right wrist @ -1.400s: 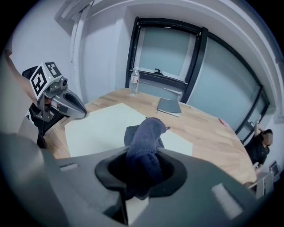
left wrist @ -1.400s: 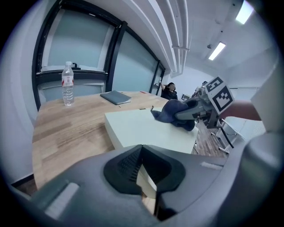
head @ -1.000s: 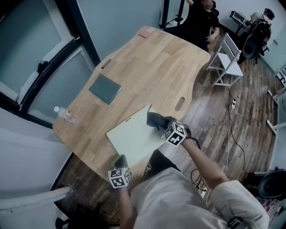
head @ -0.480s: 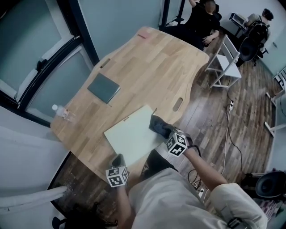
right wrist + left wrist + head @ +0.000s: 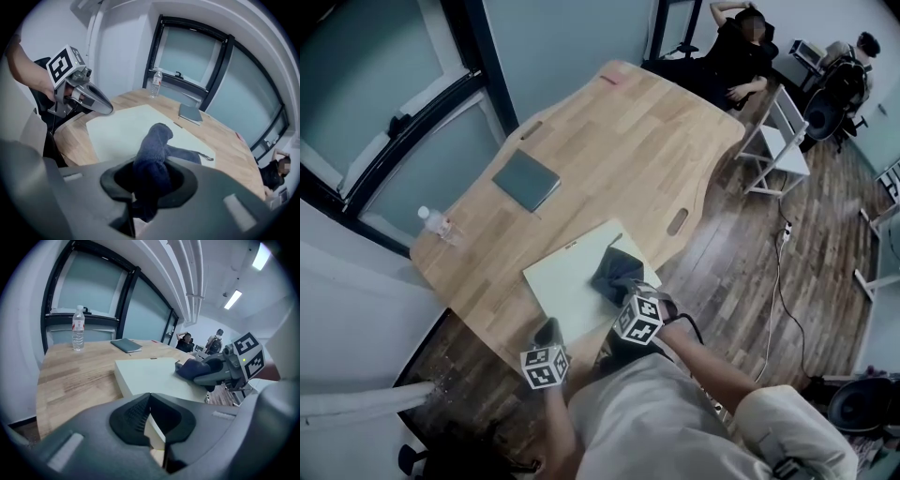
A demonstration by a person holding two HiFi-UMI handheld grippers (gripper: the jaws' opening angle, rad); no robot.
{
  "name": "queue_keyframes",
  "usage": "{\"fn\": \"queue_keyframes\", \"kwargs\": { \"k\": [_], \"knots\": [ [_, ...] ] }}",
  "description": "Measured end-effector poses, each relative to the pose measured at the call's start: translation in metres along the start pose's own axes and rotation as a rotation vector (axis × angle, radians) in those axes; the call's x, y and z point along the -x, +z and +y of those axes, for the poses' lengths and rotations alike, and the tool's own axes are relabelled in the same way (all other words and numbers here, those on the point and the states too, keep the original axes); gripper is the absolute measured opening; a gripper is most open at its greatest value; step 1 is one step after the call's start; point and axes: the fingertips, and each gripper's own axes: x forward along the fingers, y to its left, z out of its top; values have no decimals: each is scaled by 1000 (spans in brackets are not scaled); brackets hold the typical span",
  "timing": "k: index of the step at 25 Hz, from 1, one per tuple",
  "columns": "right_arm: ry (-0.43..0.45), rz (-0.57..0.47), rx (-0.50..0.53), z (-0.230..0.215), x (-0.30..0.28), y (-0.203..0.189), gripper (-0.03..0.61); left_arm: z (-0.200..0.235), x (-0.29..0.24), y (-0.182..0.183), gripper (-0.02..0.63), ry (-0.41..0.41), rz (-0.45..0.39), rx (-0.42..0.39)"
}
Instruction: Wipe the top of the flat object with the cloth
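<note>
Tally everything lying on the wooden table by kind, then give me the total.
Flat pale board: 1
Dark cloth: 1
Grey notebook: 1
Water bottle: 1
Small pink item: 1
Total: 5

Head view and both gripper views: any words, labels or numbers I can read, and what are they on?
No text can be read.
Bottle: red label, print too small to read.
Marker cubes: black-and-white square patterns, no words.
Notebook: no print visible.
Board: blank.
</note>
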Motion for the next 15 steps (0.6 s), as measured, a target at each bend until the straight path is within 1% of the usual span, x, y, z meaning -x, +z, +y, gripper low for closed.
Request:
{"fn": "queue_keyframes", "kwargs": {
  "k": [6,10,15],
  "knots": [
    [65,-36,69,41,-17,51,86,19,25,-5,8,60,-40,58],
    [113,-61,117,71,-30,80,86,28,37,-13,8,90,-49,99],
    [199,-103,146,108,-35,113,87,30,47,-18,8,115,-61,135]
  ]
}}
